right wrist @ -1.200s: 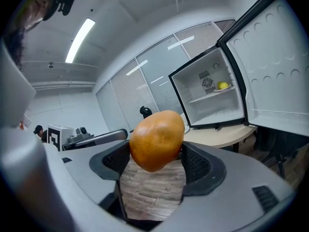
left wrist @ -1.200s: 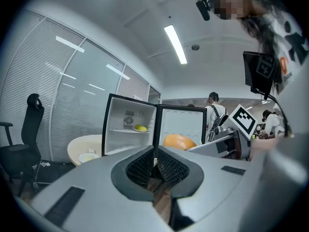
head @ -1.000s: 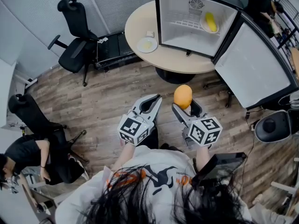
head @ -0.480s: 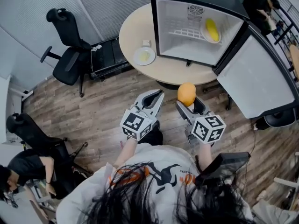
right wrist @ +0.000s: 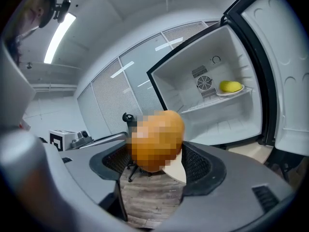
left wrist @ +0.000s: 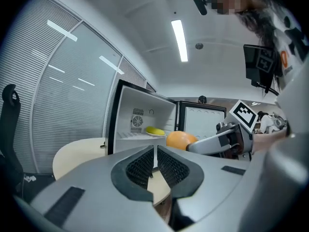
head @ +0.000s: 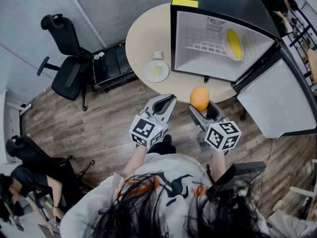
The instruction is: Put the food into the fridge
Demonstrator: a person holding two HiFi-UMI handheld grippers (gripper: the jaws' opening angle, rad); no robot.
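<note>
one fruit (head: 199, 97) in right tongs (head: 202, 107), yellow fridge label (head: 184, 3)

Round orange fruit (head: 199, 97) clamped in right tongs (head: 202, 106), fridge (head: 218, 11) door open, yellow food (head: 234, 42) inside

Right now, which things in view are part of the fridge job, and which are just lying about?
Part of the job:
- orange fruit, clamped in the right gripper
- open fridge
- yellow food already on its shelf
- plated food on the round table, probably next

Lying about:
- black office chair
- small white item beside the plated food
</note>
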